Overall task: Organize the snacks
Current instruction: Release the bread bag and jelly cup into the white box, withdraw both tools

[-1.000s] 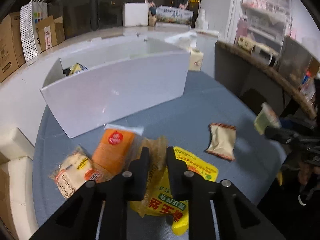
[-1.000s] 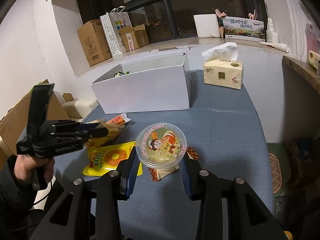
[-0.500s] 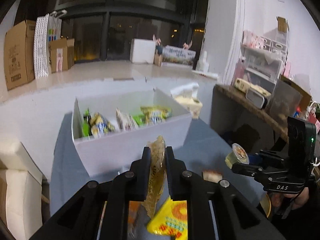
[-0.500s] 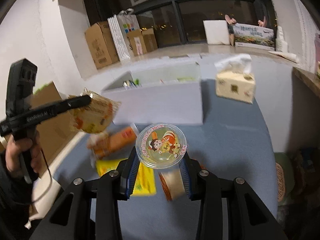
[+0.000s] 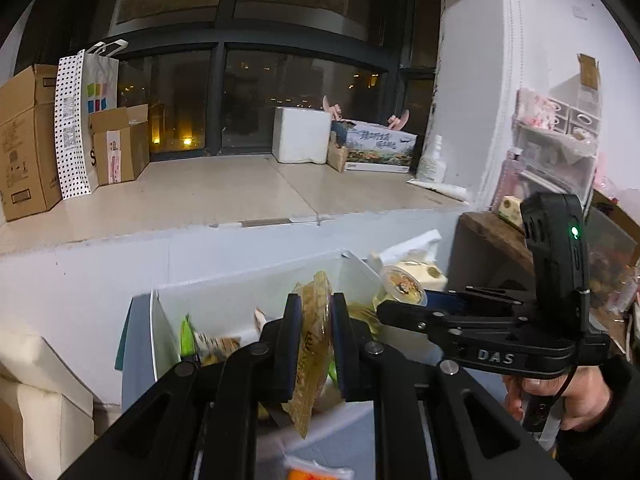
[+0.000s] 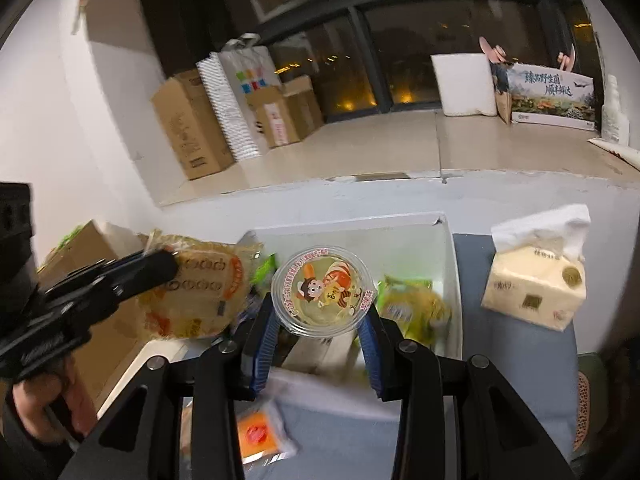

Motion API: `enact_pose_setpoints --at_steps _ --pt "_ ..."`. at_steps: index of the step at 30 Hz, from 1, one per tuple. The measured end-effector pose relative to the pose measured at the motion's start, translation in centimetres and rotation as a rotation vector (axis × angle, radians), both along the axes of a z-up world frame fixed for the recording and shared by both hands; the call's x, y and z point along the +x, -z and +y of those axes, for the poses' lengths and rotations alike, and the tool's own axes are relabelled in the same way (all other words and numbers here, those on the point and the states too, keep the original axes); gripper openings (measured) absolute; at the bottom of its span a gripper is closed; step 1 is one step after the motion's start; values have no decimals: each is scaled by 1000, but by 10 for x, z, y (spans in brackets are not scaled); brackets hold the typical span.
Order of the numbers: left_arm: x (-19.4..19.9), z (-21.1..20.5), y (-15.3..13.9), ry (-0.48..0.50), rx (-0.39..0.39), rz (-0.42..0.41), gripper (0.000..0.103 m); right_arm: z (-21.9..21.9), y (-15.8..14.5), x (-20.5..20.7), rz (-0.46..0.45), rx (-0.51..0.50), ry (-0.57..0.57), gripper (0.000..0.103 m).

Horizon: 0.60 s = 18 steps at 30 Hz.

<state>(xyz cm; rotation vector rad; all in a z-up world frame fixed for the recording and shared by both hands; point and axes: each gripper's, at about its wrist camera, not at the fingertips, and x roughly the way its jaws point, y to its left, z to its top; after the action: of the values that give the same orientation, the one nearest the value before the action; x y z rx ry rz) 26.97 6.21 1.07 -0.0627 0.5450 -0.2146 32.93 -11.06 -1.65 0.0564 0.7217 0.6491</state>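
**Left wrist view: both snacks carried over the box, release comes next**

Left wrist view shows the left gripper point(image 5: 311, 344) clamped narrow on a flat yellow cracker packet point(image 5: 314, 332), which hangs edge-on between the pads above the white box point(image 5: 256, 280). At 3 o'clock the right gripper point(image 5: 404, 304) reaches in, and the person's hand point(image 5: 560, 396) grips its handle. From the right wrist view, the right gripper point(image 6: 318, 332) holds a round jelly cup point(image 6: 323, 290) by its sides, its cartoon lid up, over the box's open top. The cracker packet point(image 6: 196, 286) sits at 9 o'clock of the cup, and a tissue pack point(image 6: 536, 276) stands on the table at 3 o'clock, outside the box.

The step in hand looks like the carry to the box. The next move probably calls for lowering each snack into a free gap among the packets already inside, then opening the tongs without knocking the other gripper.

A second ago both grippers were low over the blue table, the box well ahead. Now they have risen and advanced, the box's inside is visible beneath them, and an orange packet point(image 6: 260, 434) is left on the table at 6 o'clock.
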Motion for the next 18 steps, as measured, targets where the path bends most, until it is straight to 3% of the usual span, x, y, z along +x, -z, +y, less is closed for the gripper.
enact_pose_setpoints --at_steps 2,3,4,5,6,10,18 --pt "16 3 6 -15 11 9 19 5 3 16 14 -3 -1 42" --pt "22 5 9 -48 23 16 26 7 5 23 23 -3 5 42" --pt "27 8 12 -79 41 27 57 8 6 29 30 -7 15 48" --pt "29 11 14 -109 53 34 79 9 8 36 47 -19 31 61" --pt "26 14 16 -133 51 19 102 8 11 41 60 -27 51 99" --pt "15 26 22 -138 -2 23 103 -5 10 38 44 8 65 103" --pt "-9 25 27 -112 -4 34 103 -15 -2 9 -19 -4 54 103"
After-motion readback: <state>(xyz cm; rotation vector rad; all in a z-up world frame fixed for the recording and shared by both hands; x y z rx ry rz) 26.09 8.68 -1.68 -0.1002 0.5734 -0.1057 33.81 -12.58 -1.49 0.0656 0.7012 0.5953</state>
